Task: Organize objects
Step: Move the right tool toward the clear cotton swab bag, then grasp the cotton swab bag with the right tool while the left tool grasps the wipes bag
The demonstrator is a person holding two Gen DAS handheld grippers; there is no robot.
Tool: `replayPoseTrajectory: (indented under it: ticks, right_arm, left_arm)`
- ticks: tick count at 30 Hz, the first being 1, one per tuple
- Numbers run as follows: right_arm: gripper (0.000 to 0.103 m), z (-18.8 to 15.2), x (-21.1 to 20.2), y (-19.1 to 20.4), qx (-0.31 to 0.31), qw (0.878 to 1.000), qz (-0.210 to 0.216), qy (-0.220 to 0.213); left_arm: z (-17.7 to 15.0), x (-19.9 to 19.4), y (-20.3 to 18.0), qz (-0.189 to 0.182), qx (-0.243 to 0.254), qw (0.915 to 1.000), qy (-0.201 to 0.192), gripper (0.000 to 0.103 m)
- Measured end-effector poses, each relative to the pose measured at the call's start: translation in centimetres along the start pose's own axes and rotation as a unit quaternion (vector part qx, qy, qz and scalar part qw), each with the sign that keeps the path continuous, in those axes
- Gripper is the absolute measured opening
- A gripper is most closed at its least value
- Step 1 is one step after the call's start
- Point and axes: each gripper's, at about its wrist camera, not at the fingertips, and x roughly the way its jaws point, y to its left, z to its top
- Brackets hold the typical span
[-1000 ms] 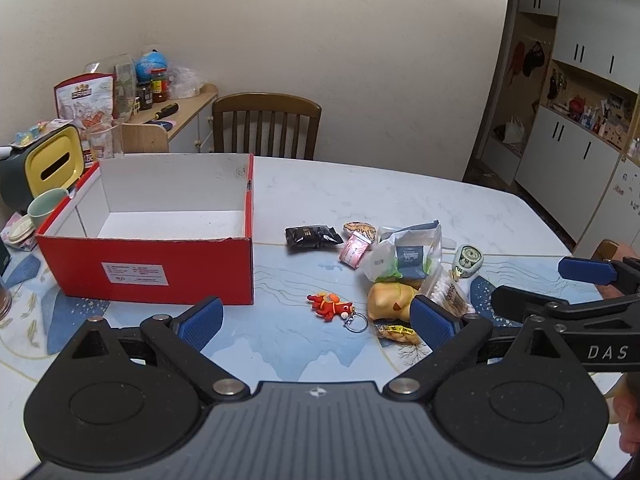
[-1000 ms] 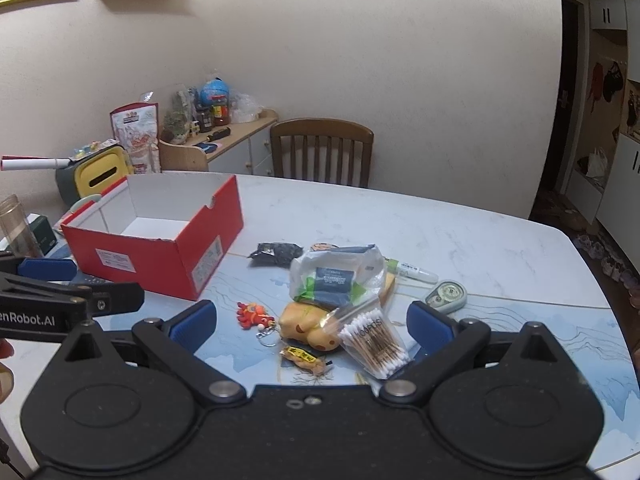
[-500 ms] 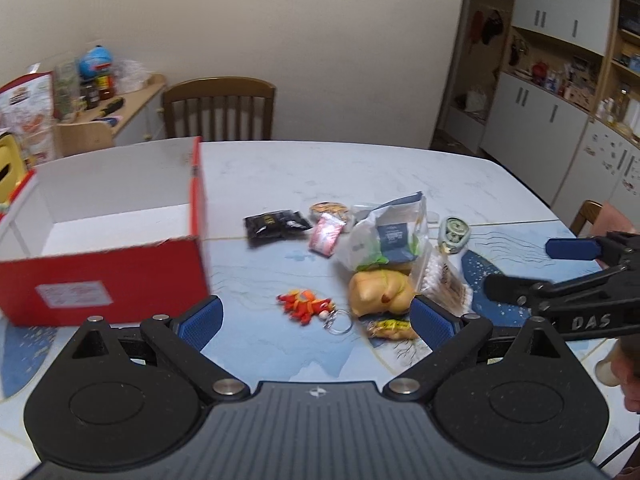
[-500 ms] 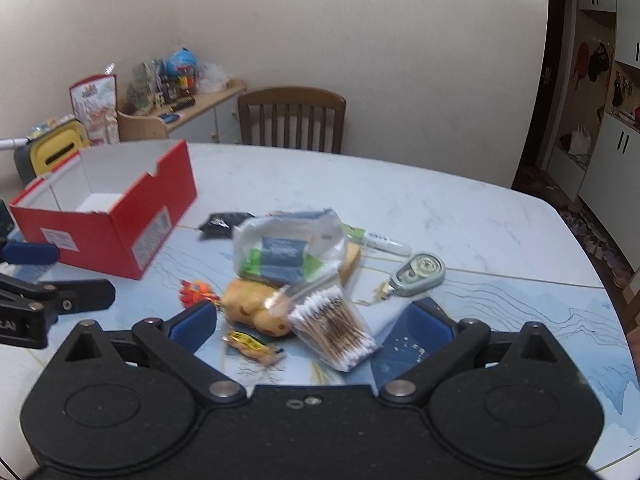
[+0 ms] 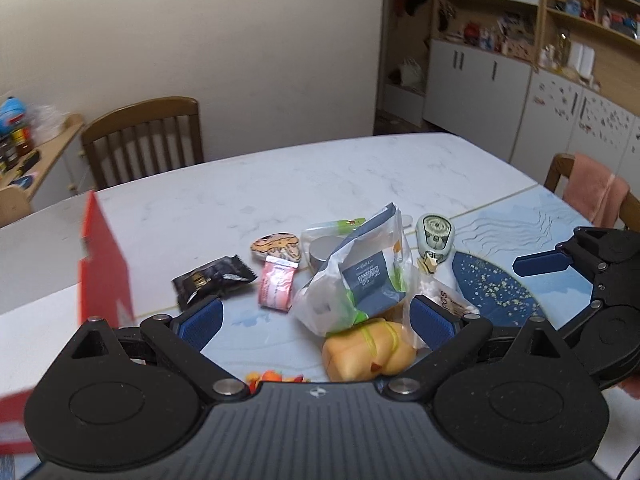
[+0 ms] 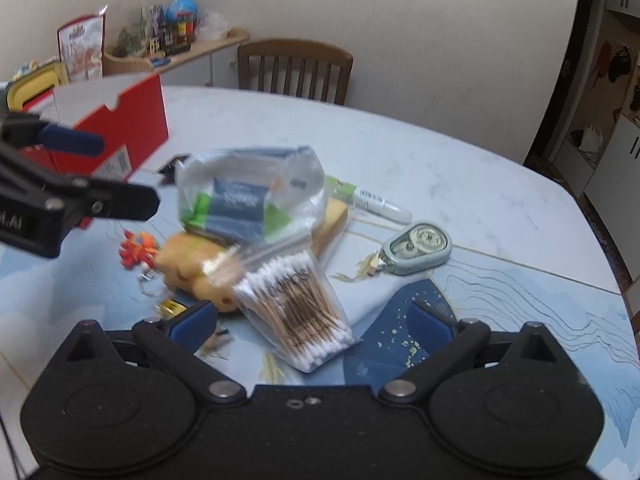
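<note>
A pile of small items lies on the table: a clear bag with a blue packet [image 5: 360,280] [image 6: 248,200], a yellow plush toy [image 5: 366,354] [image 6: 192,268], a pack of cotton swabs [image 6: 300,312], a black sachet [image 5: 212,280], a pink packet [image 5: 276,288], an orange keychain [image 6: 136,250], a correction tape [image 5: 434,236] [image 6: 416,248] and a marker [image 6: 376,204]. My left gripper [image 5: 316,320] is open above the pile, its pads on either side of the bag and plush. My right gripper [image 6: 312,320] is open just before the swabs. The red box [image 5: 104,272] [image 6: 120,128] stands to the left.
A wooden chair [image 5: 144,140] stands at the table's far side, another with a pink cloth [image 5: 592,196] at the right. A cluttered side shelf [image 6: 168,44] and white cabinets [image 5: 500,68] line the walls. A blue patterned mat [image 6: 404,336] covers the near table.
Both grippers have moved forward and down toward the pile. The left view has swung right, so the red box slid to the left edge. Both stay open.
</note>
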Motion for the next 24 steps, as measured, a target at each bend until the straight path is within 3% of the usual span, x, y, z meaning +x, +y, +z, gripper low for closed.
replayPoseTrajectory:
  ticks: [5,14,18,24]
  right_arm:
    - [0.1,-0.2,1.6,-0.5,-0.016,0.999,0.015,0.023]
    - [0.099,0.1,3.2,-0.2,-0.043,0.999,0.02,0.023]
    - [0.098,0.3,3.9,-0.1,-0.045,0.998,0.031,0.023]
    - [0.091,0.6,4.2,0.1,-0.044,0.998,0.045,0.022]
  left_arm:
    - [0.7,2.8,-0.4,-0.026,0.03,0.9991,0.017,0.1]
    - [1.3,6.4,-1.2,-0.034,0.075,0.9958,0.04,0.1]
    - [1.4,7.0,-1.1,-0.034,0.074,0.9956,0.045,0.092]
    - [1.5,7.4,-1.1,-0.049,0.074,0.9948,0.049,0.069]
